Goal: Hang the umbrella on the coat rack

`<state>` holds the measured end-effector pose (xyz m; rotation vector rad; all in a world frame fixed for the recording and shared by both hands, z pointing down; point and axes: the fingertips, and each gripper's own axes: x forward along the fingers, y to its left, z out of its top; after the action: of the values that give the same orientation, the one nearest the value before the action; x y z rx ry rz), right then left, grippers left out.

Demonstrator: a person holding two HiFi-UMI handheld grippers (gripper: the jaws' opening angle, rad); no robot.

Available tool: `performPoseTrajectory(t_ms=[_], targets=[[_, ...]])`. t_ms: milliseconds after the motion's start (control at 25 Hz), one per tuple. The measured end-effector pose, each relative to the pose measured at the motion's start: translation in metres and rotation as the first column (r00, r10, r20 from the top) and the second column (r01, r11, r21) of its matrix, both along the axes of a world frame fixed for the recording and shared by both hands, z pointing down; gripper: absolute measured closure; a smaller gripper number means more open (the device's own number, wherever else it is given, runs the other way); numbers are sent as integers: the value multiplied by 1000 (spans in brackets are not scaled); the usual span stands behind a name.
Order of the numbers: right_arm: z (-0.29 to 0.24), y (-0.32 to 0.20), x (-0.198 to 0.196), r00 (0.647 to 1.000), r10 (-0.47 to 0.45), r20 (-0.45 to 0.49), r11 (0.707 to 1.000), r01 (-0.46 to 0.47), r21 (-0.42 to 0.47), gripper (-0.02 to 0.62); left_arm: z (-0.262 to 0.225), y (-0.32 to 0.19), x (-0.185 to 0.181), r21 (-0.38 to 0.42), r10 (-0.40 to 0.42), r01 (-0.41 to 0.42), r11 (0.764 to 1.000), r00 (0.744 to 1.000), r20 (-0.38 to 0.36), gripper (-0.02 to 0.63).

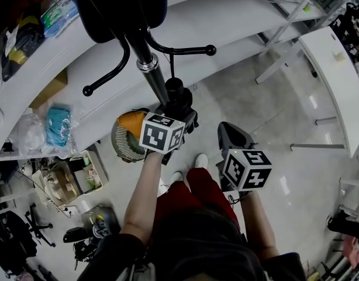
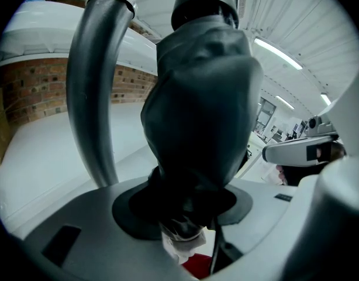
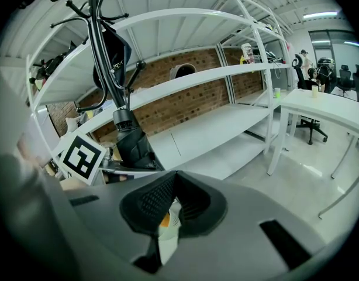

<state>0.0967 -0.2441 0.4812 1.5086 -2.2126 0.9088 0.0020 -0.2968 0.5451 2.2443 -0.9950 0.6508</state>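
Note:
The black coat rack (image 1: pixel 154 78) rises from the floor on a pole with a chrome collar and curved, ball-tipped hooks. My left gripper (image 1: pixel 180 115) is shut on the folded black umbrella (image 1: pixel 177 96), which it holds upright close beside the pole, below the hooks. In the left gripper view the umbrella (image 2: pixel 203 110) fills the middle between the jaws (image 2: pixel 188 208), with the pole (image 2: pixel 89 98) just to its left. My right gripper (image 1: pixel 226 131) hangs to the right, its pads together and holding nothing. The right gripper view shows the rack (image 3: pixel 106 57), the umbrella (image 3: pixel 133 146) and the empty right gripper (image 3: pixel 175 183).
A dark bag (image 1: pixel 122 4) hangs on the rack's top. White shelving (image 1: pixel 238 16) with packets and boxes runs behind. A white desk (image 1: pixel 337 81) stands at the right. A round fan with an orange item (image 1: pixel 130 134) lies by the rack's foot. The person's red trousers and shoes are below.

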Motion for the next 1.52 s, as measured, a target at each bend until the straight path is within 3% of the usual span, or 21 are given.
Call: performPoseTrajectory(t_ms=[600, 1160, 1520], targets=[[23, 10, -6, 1000, -14, -24, 999, 13, -35, 577, 6, -14, -3, 32, -64, 63, 997, 998, 13, 399], [68, 14, -18, 998, -43, -54, 993, 37, -113, 577, 10, -33, -9, 126, -177, 171, 977, 983, 40, 393], [92, 15, -26, 999, -34, -39, 988, 28, -153, 577, 12, -47, -13, 189, -204, 194, 963, 979, 33, 388]])
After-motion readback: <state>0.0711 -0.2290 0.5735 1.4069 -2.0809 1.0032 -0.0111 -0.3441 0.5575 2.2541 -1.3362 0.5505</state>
